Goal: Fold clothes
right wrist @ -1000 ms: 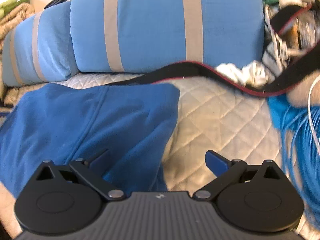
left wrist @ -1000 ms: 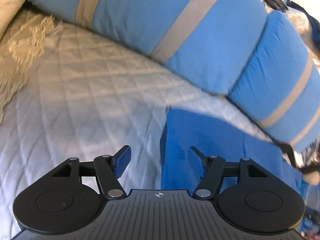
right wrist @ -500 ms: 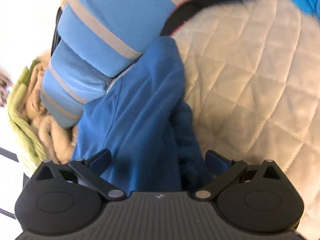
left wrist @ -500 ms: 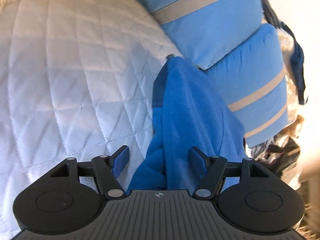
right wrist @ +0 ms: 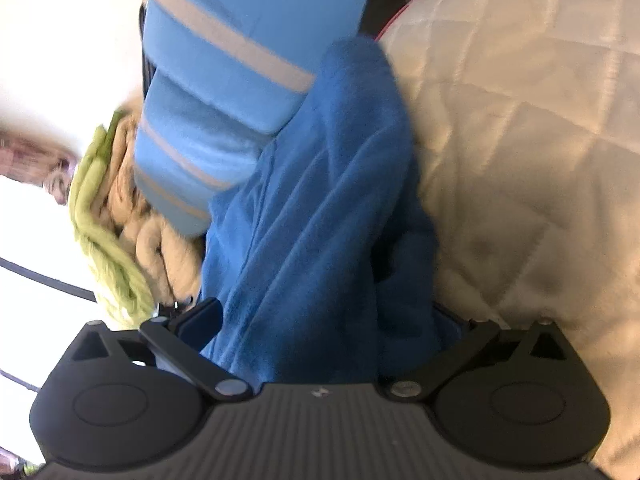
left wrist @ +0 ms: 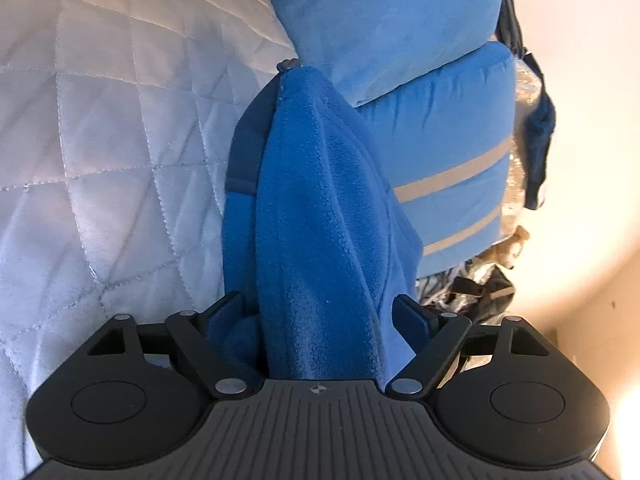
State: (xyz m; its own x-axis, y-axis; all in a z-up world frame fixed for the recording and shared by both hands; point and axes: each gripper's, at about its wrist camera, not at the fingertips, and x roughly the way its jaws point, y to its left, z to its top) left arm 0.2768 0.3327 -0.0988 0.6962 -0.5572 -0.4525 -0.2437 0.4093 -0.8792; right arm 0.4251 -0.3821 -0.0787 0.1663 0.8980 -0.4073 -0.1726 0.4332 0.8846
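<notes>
Left gripper (left wrist: 320,312): jaws spread wide, blue fleece garment (left wrist: 320,216) bunched in the gap between them. The fabric fills the middle of the gap, but the fingers (left wrist: 412,314) are not pressed in on it, so it is not clamped. The camera is rolled: the quilted bedcover (left wrist: 100,140) runs up the frame's left side, the blue striped cushions (left wrist: 440,128) up the right.

Right gripper (right wrist: 328,320): jaws also apart, with the same garment (right wrist: 320,200) passing between them. The left finger (right wrist: 200,316) is clear of the cloth's edge; the right finger is buried behind a fold, so contact there can't be judged. This view is rolled the opposite way, with cushions (right wrist: 224,92) at left and the bedcover (right wrist: 520,140) at right.

The garment rises as a ridge from each tool toward the cushions, its far end lying on the bedcover against the cushion base. A green and tan knit bundle (right wrist: 116,220) sits beyond the cushions in the right view. A dark strap (right wrist: 384,4) lies near the garment's far tip.
</notes>
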